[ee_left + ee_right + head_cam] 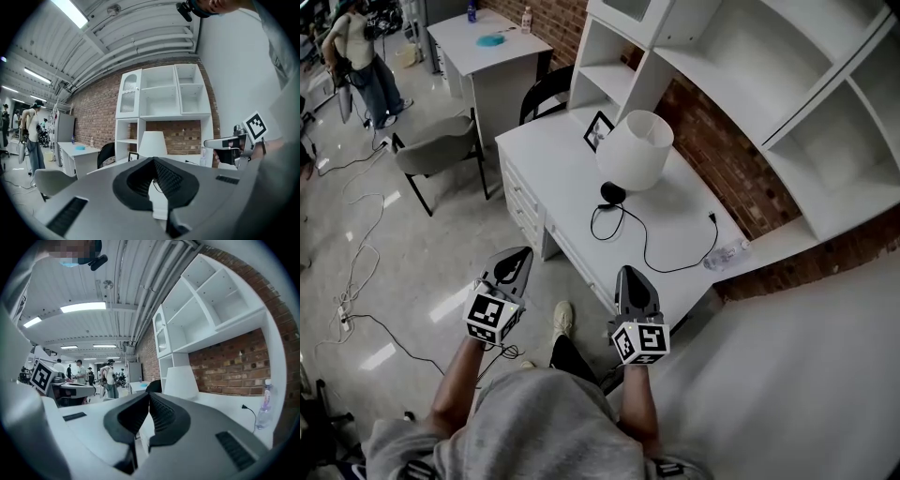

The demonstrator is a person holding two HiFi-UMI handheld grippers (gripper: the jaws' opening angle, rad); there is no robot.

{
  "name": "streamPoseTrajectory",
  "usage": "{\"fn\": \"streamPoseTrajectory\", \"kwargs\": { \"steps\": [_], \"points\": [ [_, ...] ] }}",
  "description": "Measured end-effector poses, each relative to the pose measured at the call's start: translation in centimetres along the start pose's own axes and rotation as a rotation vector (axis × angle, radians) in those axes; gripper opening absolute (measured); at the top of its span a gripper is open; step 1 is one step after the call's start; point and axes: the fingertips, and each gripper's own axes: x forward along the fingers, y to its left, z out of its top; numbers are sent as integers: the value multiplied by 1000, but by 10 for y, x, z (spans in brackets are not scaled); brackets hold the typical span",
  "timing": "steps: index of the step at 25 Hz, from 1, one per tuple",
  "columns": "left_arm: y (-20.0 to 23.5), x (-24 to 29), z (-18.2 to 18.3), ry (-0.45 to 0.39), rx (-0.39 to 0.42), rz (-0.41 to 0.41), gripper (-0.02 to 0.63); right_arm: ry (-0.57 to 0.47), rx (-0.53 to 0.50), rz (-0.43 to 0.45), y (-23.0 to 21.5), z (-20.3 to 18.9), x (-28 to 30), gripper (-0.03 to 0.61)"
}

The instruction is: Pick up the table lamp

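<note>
The table lamp has a white shade and a small black base. It stands upright on the white desk, and its black cord loops to a loose plug. My left gripper and right gripper hover short of the desk's front edge, both shut and empty, well apart from the lamp. In the left gripper view the lamp shade shows beyond the left gripper. The right gripper view has the shade ahead and right of the right gripper.
A framed picture stands behind the lamp, and a clear water bottle lies near the desk's right end. White shelves rise along the brick wall. A grey chair, a second desk, floor cables and a person are at left.
</note>
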Motion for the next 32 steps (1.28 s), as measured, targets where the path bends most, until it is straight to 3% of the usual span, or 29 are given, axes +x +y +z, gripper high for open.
{"fn": "streamPoseTrajectory", "kwargs": {
  "steps": [8,16,32],
  "points": [
    [17,88,17,4,4,6,3,20,6,23,-55,2,74,23],
    [29,156,7,54,-10,23,3,66,15,39,-104,-17,128,23],
    [40,237,-11,136,-10,44,3,103,80,72,-165,-47,188,23]
  ]
}}
